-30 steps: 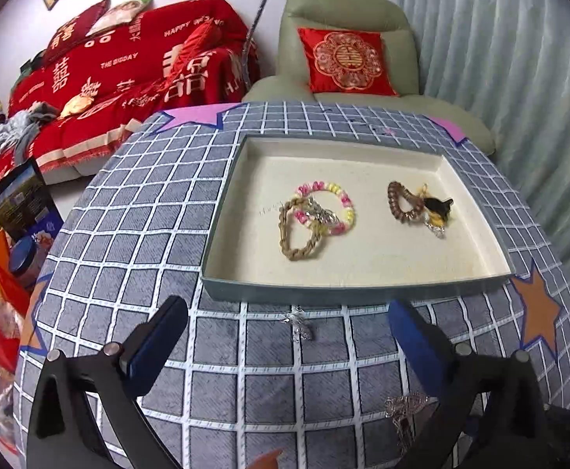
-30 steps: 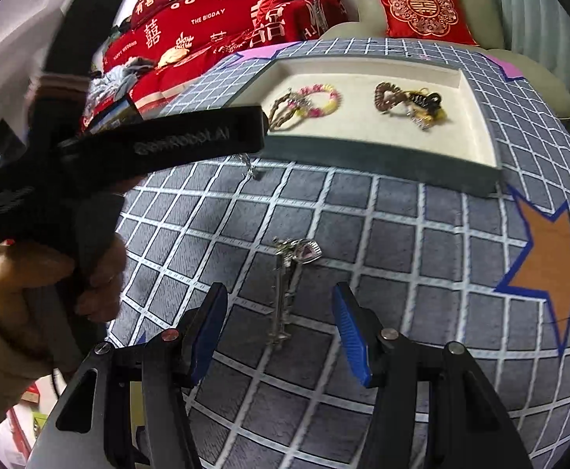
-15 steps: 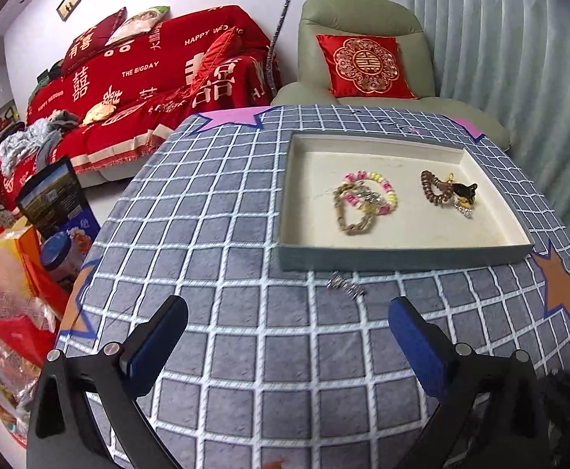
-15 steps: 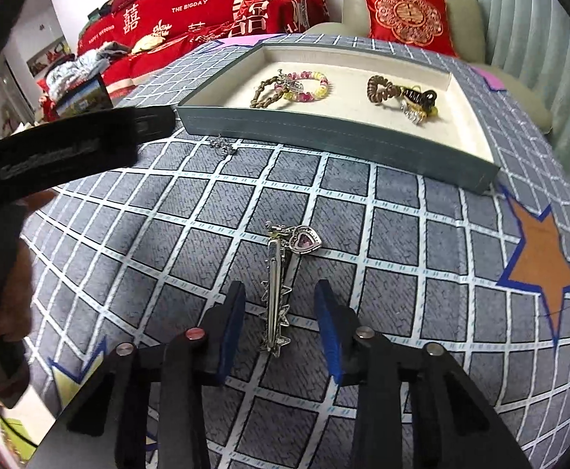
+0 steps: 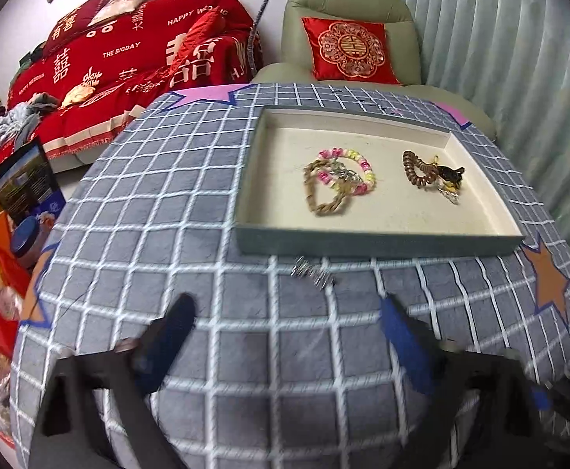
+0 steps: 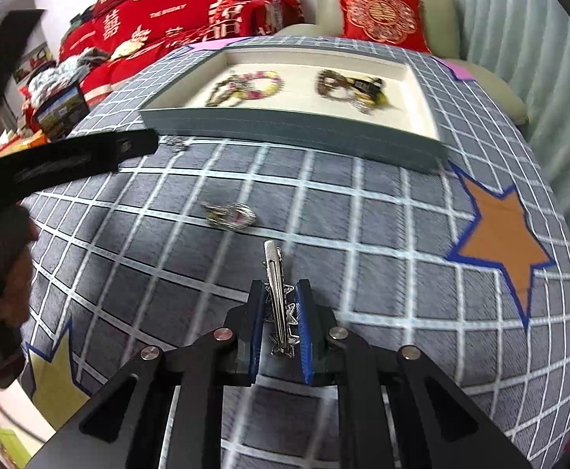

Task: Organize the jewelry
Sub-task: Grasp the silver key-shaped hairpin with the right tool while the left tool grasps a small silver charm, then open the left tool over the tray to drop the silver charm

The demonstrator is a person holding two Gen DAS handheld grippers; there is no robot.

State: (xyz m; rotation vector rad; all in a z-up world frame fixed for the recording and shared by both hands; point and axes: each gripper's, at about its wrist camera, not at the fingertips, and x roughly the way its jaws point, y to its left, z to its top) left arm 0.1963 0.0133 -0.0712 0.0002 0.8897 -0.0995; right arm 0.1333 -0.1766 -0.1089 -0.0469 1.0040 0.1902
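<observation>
Jewelry tray [image 5: 378,244] sits at the far side of your left wrist view, holding a beaded bracelet [image 5: 347,172] overlapping a chain bracelet [image 5: 326,195] on the left and a brown coil tangled with a dark clip [image 5: 433,174] on the right; you can't separate those pieces cleanly. A small silver piece [image 5: 312,271] lies on the checked cloth [image 5: 167,215] just outside the tray's near wall, blurred, type unclear. Your left gripper [image 5: 285,324] is wide apart with its jaws closing, nothing between them; the silver piece is ahead of the tips, and the cloth to the left is open. Lower frame is smeared. In your right wrist view, your right gripper [image 6: 281,312] is closing tight on a silver hair clip [image 6: 279,293], pads pressing both sides, long end sticking forward past the tips. A heart charm [image 6: 230,215] lies ahead and left, apart from the clip. Tray contents are blurred; your left gripper's black body cuts off the left edge.
</observation>
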